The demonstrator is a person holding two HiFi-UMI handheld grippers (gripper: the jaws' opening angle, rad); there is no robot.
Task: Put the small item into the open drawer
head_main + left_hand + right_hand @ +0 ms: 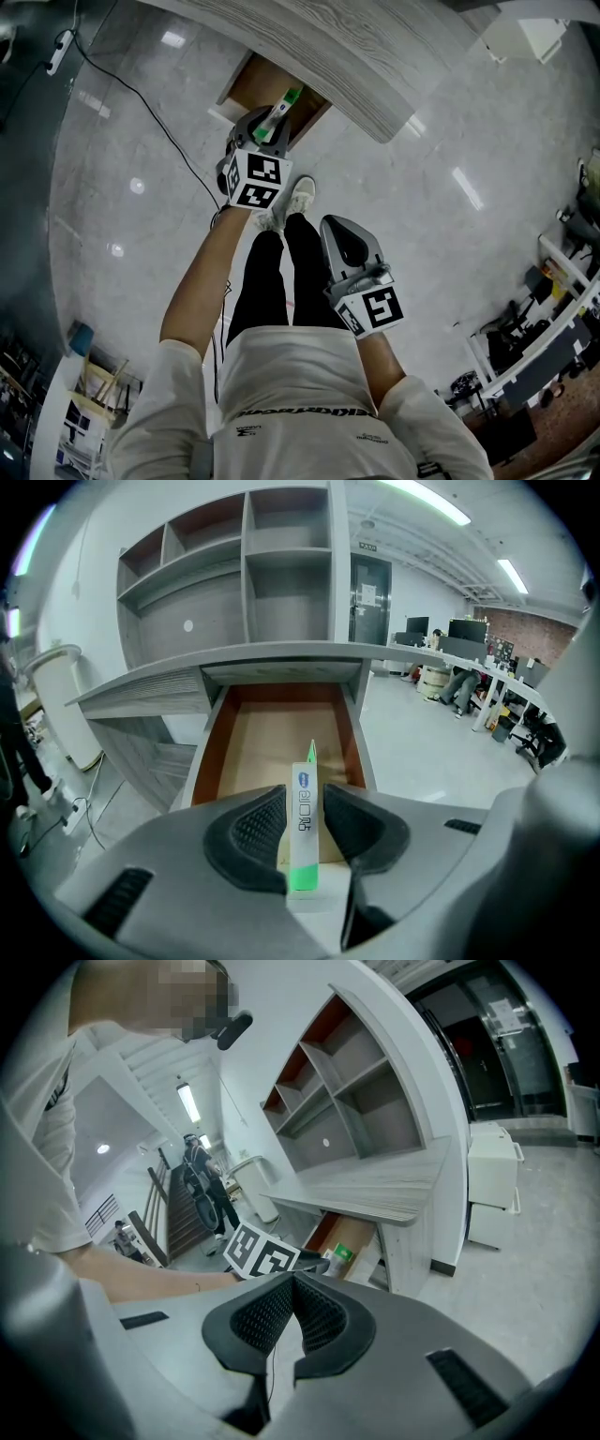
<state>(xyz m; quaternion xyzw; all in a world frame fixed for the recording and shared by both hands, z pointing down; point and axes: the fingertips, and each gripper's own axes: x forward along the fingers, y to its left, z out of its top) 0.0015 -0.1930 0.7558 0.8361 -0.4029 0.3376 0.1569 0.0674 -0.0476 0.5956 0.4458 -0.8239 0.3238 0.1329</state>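
Note:
The small item point(305, 829) is a slim white packet with green ends. It stands between the jaws of my left gripper point(305, 810), and a thin gap shows beside the right pad point(354, 823), so the jaws are open around it. That gripper point(272, 127) hovers over the front edge of the open wooden drawer point(272, 738), with the item point(280, 112) pointing into the drawer point(246, 86). My right gripper point(292, 1288) is shut with nothing in it. It hangs lower by the person's legs point(342, 230) and looks toward the drawer point(349, 1234).
A grey wood-grain desk top point(375, 66) overhangs the drawer, and open shelving point(253, 583) rises behind it. A black cable point(141, 108) runs over the glossy floor on the left. A white cabinet point(492, 1194) stands right of the desk. Office desks point(487, 682) stand farther off.

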